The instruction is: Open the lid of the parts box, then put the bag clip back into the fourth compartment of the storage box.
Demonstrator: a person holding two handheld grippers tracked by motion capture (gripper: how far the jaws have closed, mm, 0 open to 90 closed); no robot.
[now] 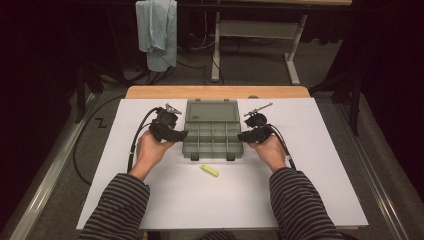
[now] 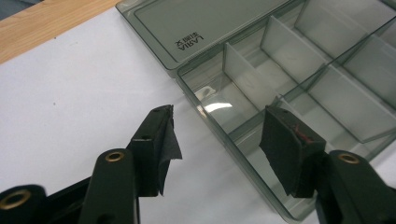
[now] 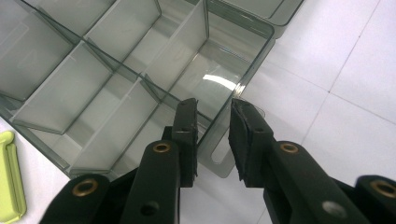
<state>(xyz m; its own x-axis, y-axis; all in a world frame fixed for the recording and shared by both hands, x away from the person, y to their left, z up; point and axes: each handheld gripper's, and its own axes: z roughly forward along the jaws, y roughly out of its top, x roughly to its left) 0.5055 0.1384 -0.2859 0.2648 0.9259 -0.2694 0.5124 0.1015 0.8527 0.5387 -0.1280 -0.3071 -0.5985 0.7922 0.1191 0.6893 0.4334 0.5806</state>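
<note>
The open compartment box (image 1: 212, 131) sits mid-desk (image 1: 320, 165). The right hand-held gripper (image 3: 212, 126) straddles the box's end wall without visibly clamping it; the left hand-held gripper (image 2: 217, 140) gapes released at the opposite wall. Unsteadied, the box may slide or tip.

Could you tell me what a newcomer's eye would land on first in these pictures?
Probably the smoky clear compartment box lying open in the middle of the white table, its lid folded back. The left gripper and the right gripper flank it: the left with jaws wide astride its side wall, the right with jaws narrowly astride the opposite wall. A small yellow-green piece lies just in front of the box.
</note>
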